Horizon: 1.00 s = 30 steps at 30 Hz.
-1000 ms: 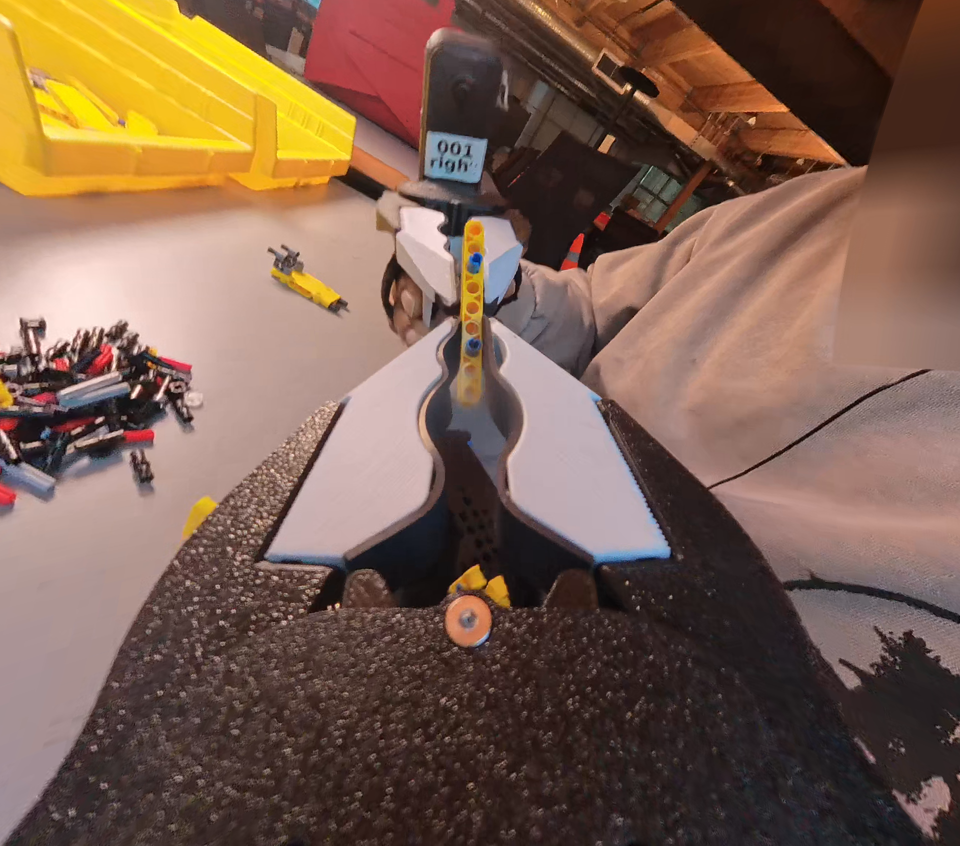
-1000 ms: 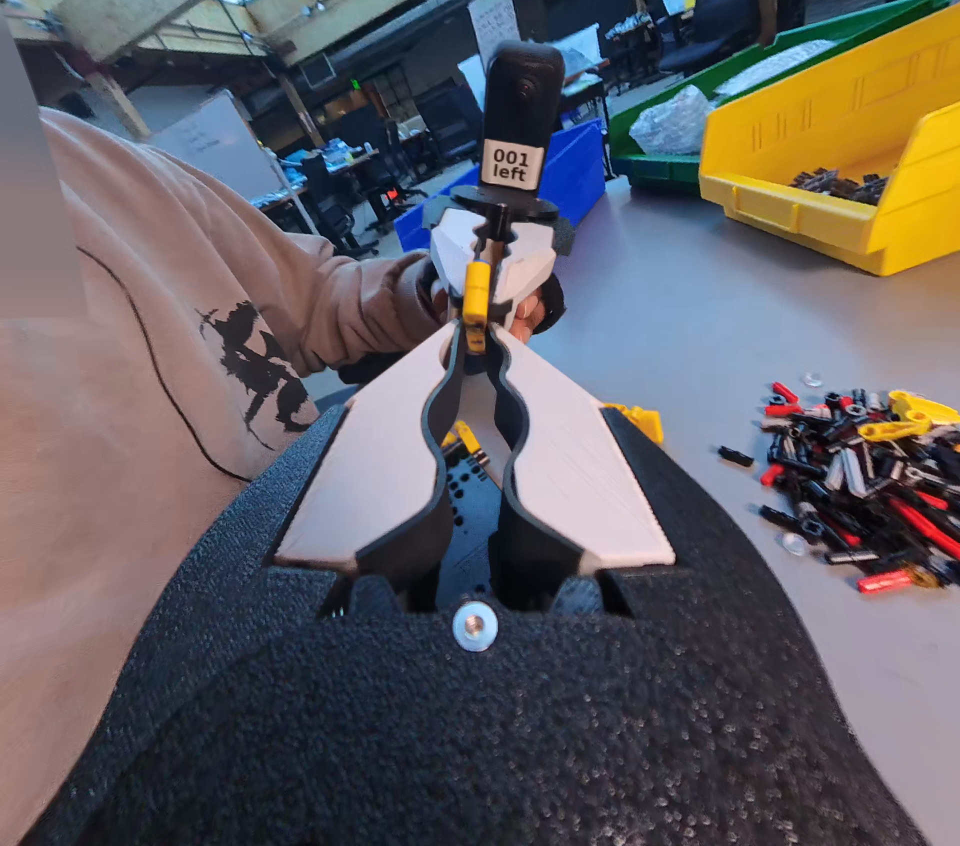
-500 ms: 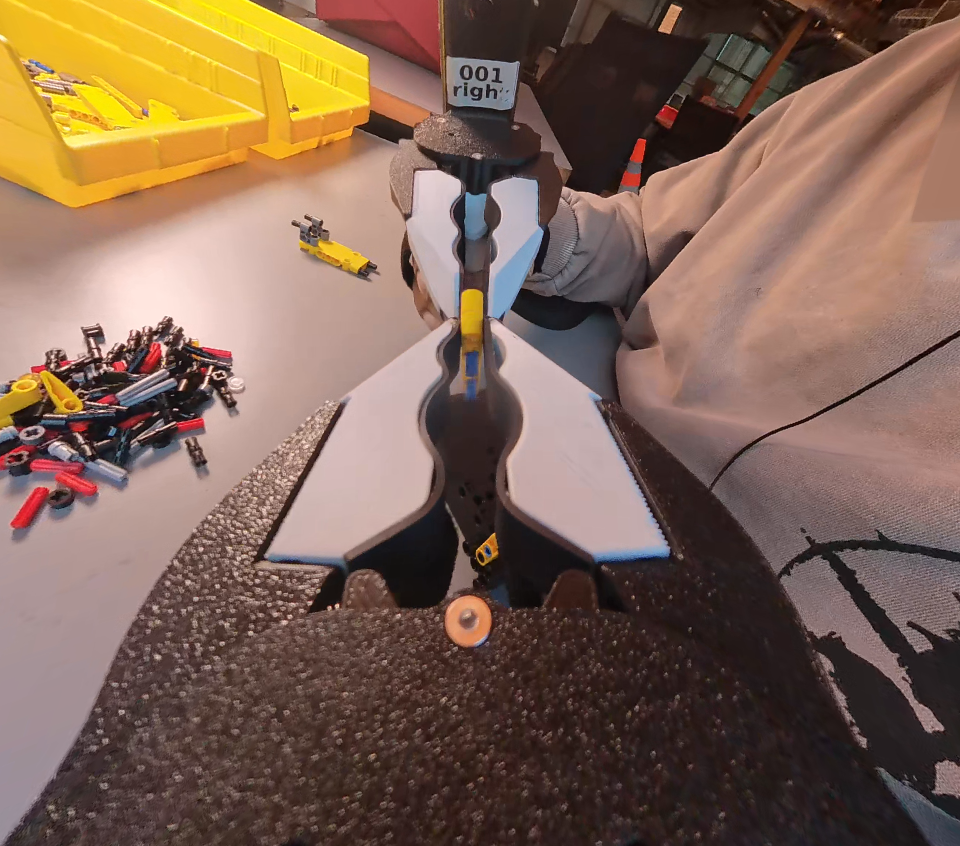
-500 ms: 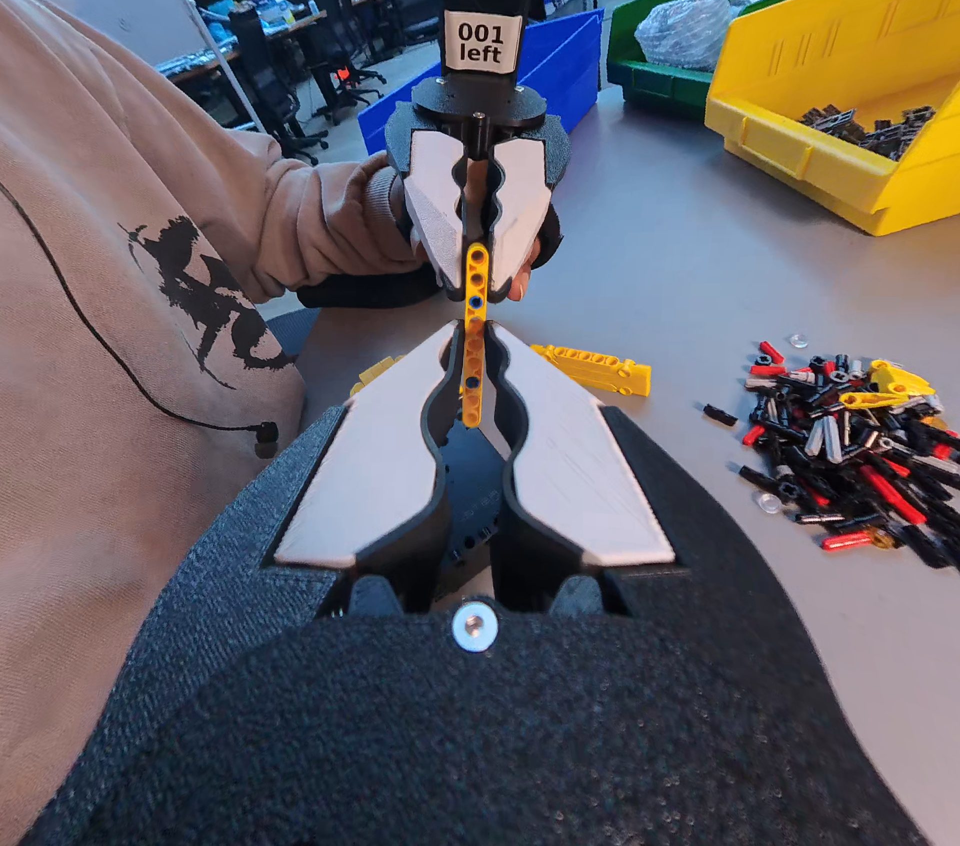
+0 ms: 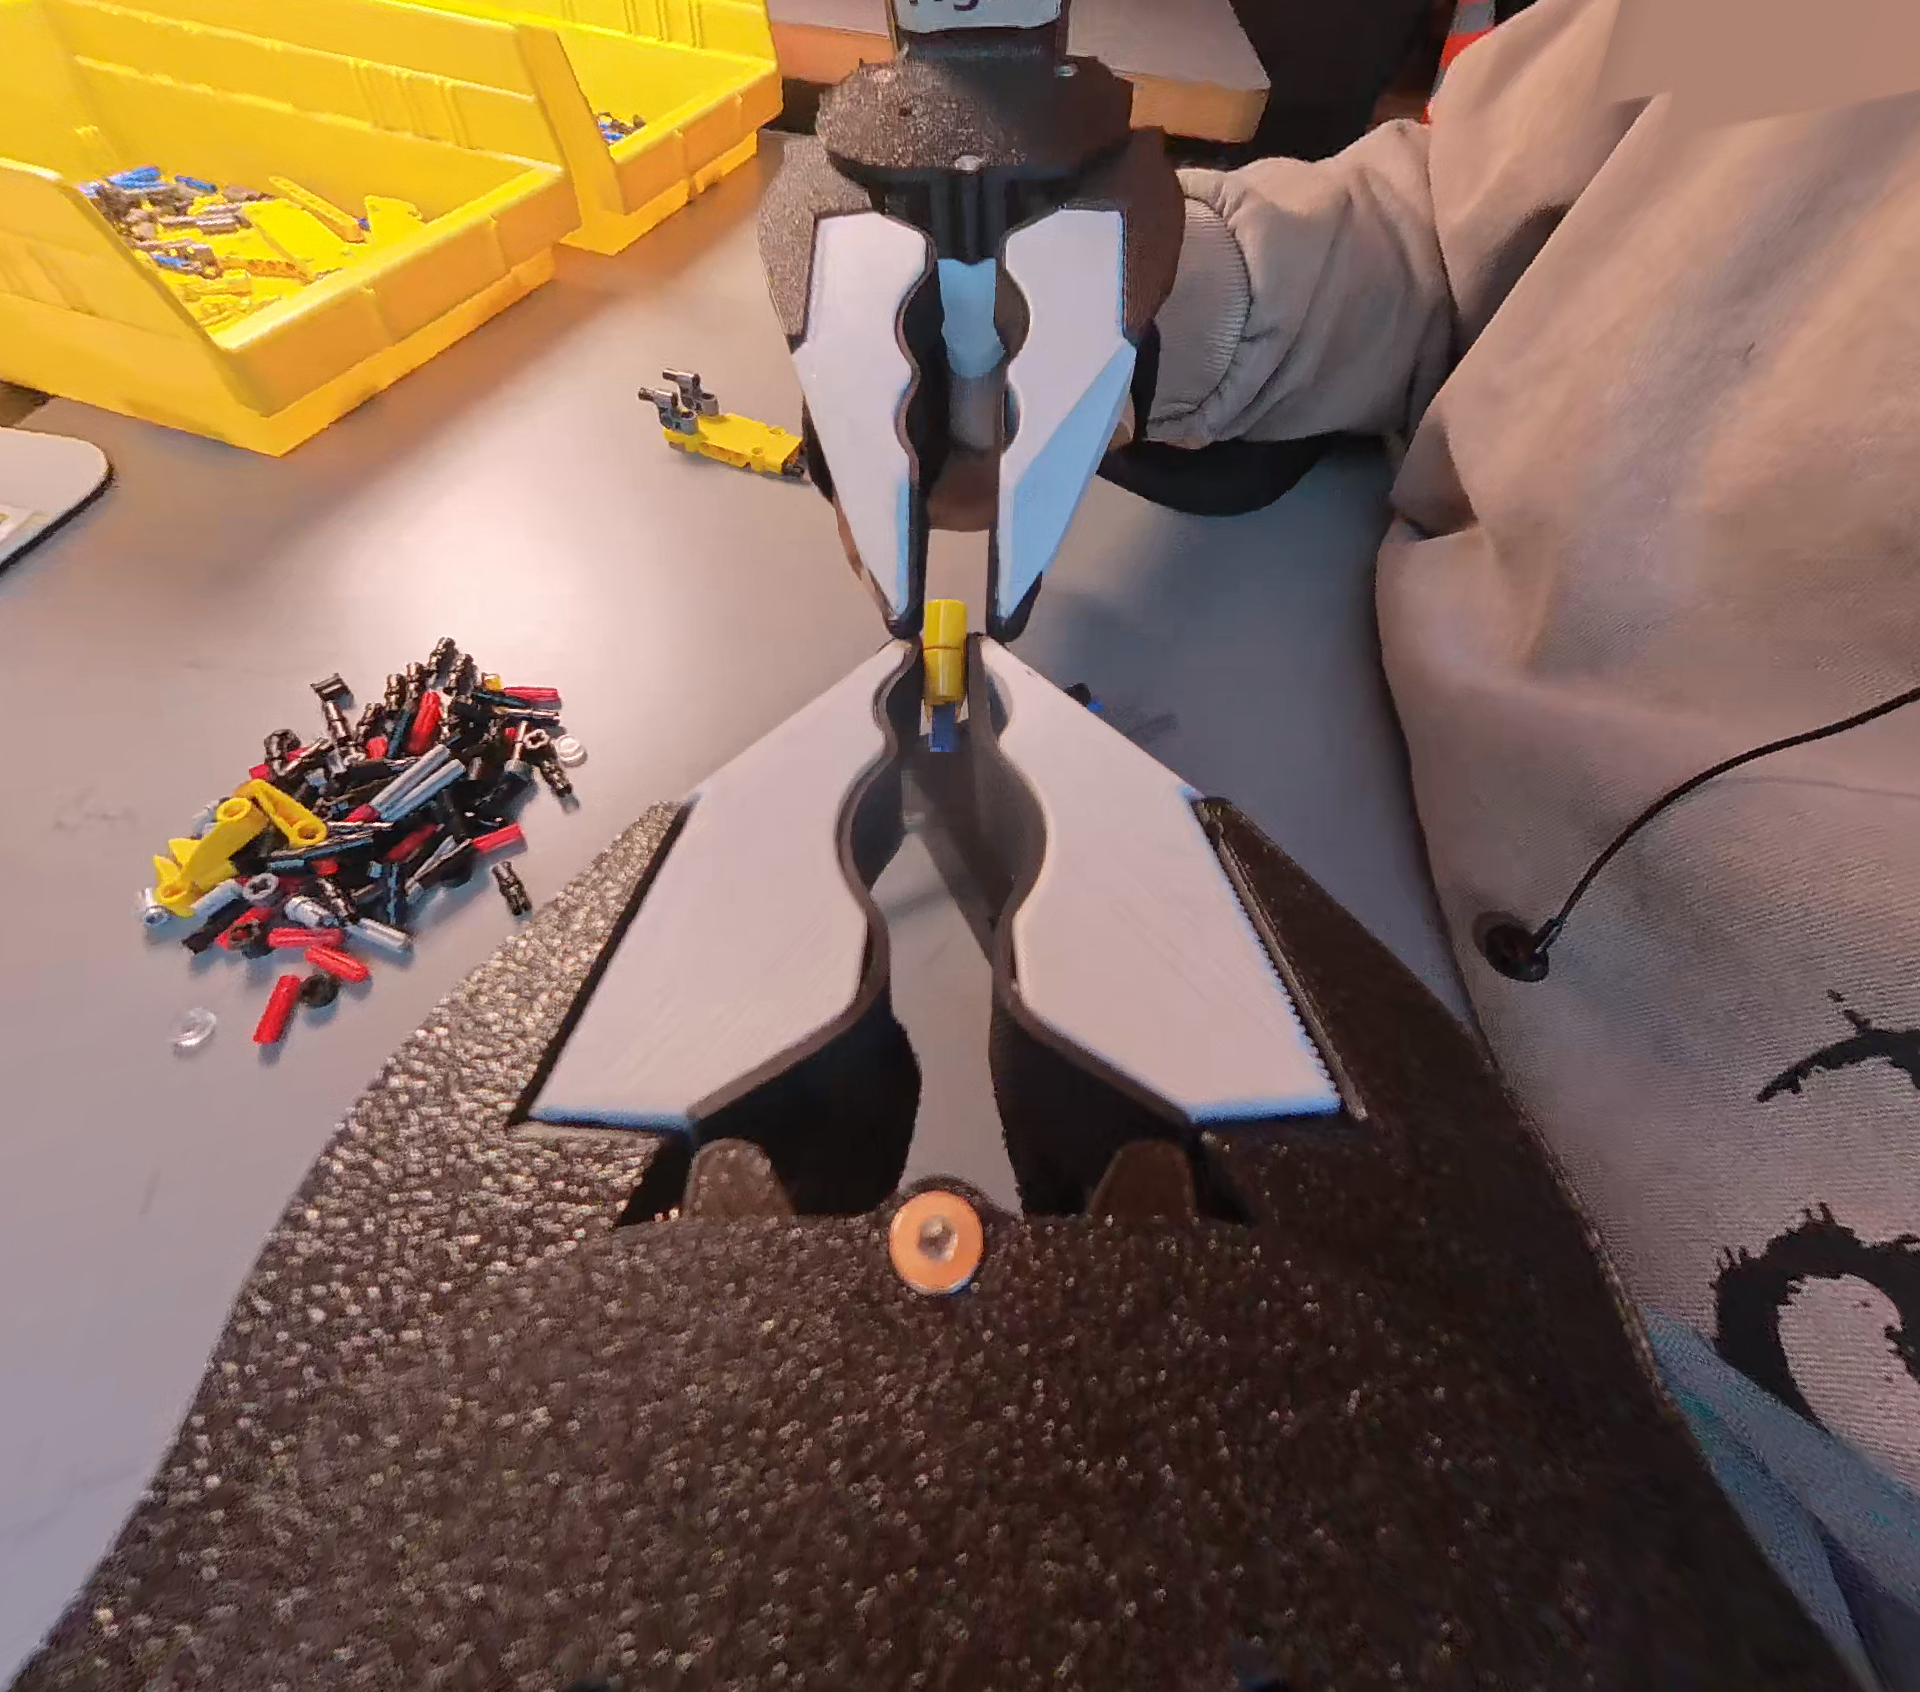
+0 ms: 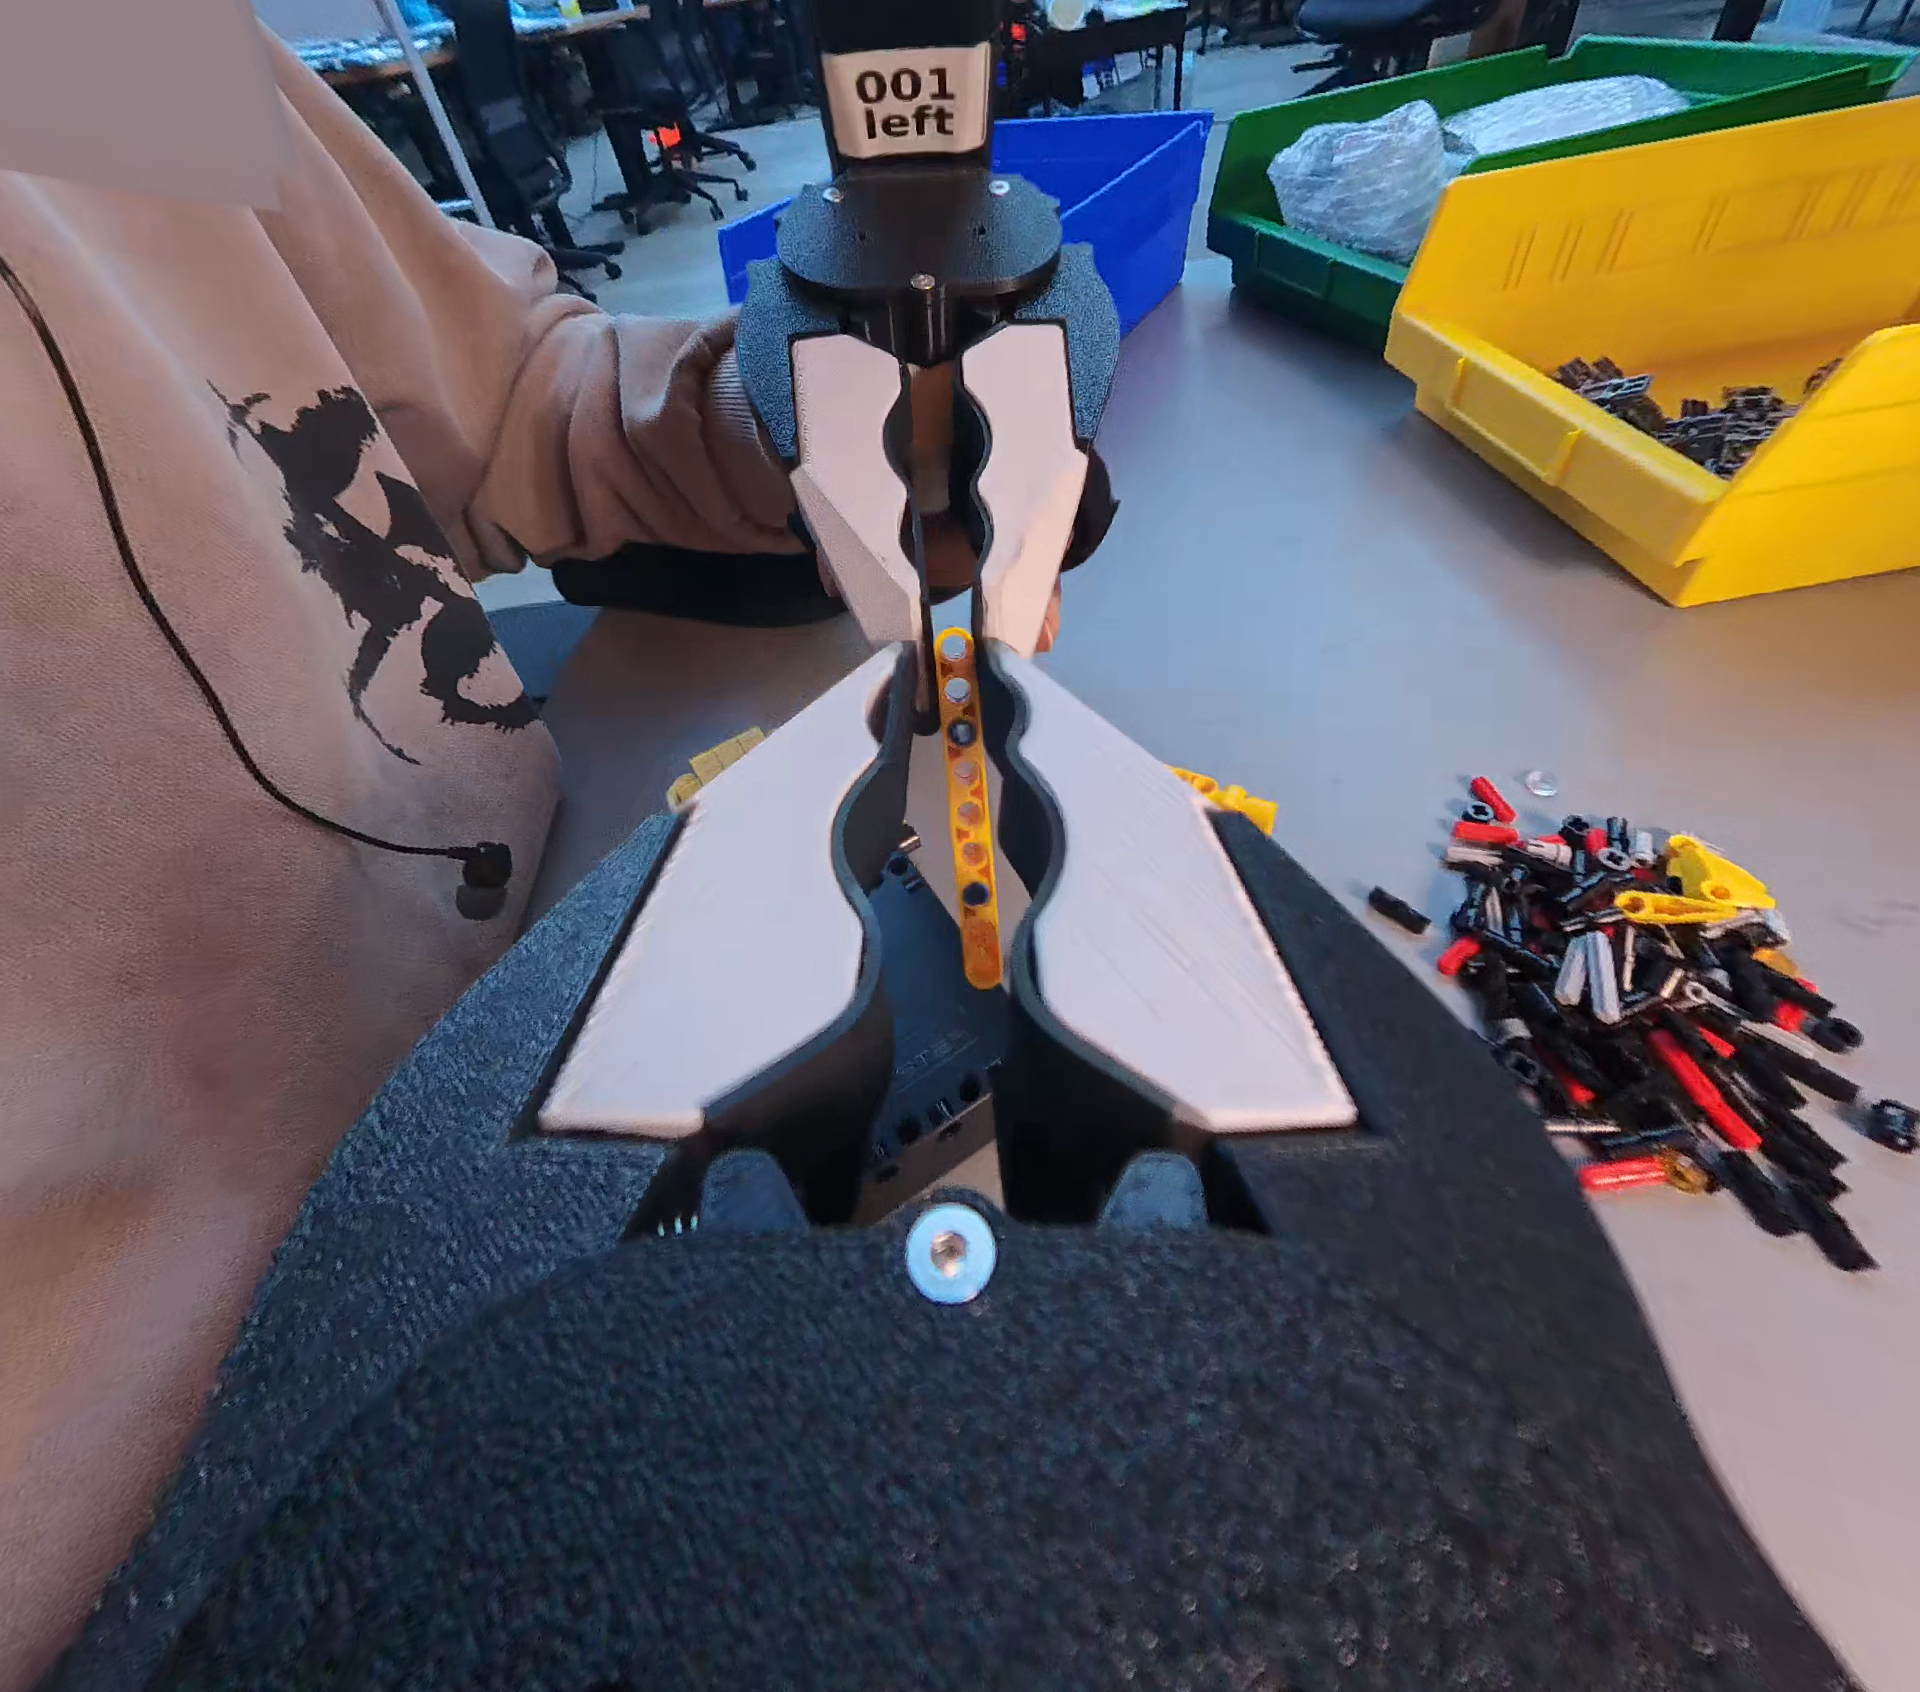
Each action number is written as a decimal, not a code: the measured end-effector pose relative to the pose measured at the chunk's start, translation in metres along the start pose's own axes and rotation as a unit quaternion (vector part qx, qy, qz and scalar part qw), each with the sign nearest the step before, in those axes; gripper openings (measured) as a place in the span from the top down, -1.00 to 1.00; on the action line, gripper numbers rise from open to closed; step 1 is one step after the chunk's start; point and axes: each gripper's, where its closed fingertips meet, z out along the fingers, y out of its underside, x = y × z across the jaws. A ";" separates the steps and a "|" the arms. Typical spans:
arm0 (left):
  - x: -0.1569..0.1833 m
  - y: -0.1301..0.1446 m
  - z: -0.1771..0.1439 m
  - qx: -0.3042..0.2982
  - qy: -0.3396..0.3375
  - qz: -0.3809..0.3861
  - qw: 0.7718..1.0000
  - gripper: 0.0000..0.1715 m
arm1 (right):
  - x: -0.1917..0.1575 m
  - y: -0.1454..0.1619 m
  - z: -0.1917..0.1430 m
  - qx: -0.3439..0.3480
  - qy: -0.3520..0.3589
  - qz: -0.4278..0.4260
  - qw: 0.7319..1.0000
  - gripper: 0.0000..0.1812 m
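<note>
Tongs first, in the left wrist view: our left tongs [image 5: 943,655] are drawn narrow, pinching the end of a yellow beam [image 5: 943,653] seen end-on, with a blue pin [image 5: 941,733] just below it. Facing them tip to tip, the right tongs [image 5: 945,616] sit narrow at the same beam above the grey worktop [image 5: 520,562]. A heap of small pins and connectors [image 5: 364,821] lies to the left, a small yellow assembly [image 5: 727,421] beyond, and yellow bins [image 5: 312,188] farther back.

In the right wrist view, the beam runs lengthwise between our right tongs [image 6: 951,666], its row of holes showing, and it reaches up between the left tongs' tips. We cannot tell which pair bears it.

With such thin edge grips, a small twist between our hands could lever the beam loose, and it would drop to the worktop.
</note>
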 end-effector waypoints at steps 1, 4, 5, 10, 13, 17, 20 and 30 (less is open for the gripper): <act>0.001 0.000 0.000 0.000 0.000 0.004 1.000 0.93 | -0.001 0.000 0.000 0.003 -0.007 0.007 1.000 0.89; 0.004 -0.002 -0.001 -0.001 0.002 0.015 1.000 0.93 | -0.004 -0.001 -0.001 0.005 -0.022 0.013 1.000 0.93; 0.005 -0.004 -0.003 0.005 0.004 0.012 1.000 0.93 | -0.004 -0.003 -0.002 0.007 -0.022 0.006 1.000 0.93; 0.005 -0.010 -0.009 0.029 0.012 -0.004 1.000 0.93 | -0.004 -0.006 -0.006 0.021 -0.028 0.010 0.999 0.93; 0.005 -0.011 -0.010 0.033 0.013 -0.005 0.999 0.93 | -0.004 -0.008 -0.005 0.027 -0.025 0.009 0.999 0.93; 0.005 -0.009 -0.008 0.018 0.008 0.001 1.000 0.93 | -0.007 -0.007 -0.001 0.022 -0.022 -0.004 0.999 0.86; 0.007 -0.013 -0.009 0.028 0.009 0.000 1.000 0.93 | -0.006 -0.010 -0.002 0.032 -0.022 -0.005 0.999 0.93; 0.006 -0.040 -0.023 0.114 0.030 -0.056 0.991 0.93 | -0.006 -0.032 -0.011 0.093 -0.025 0.003 0.995 0.94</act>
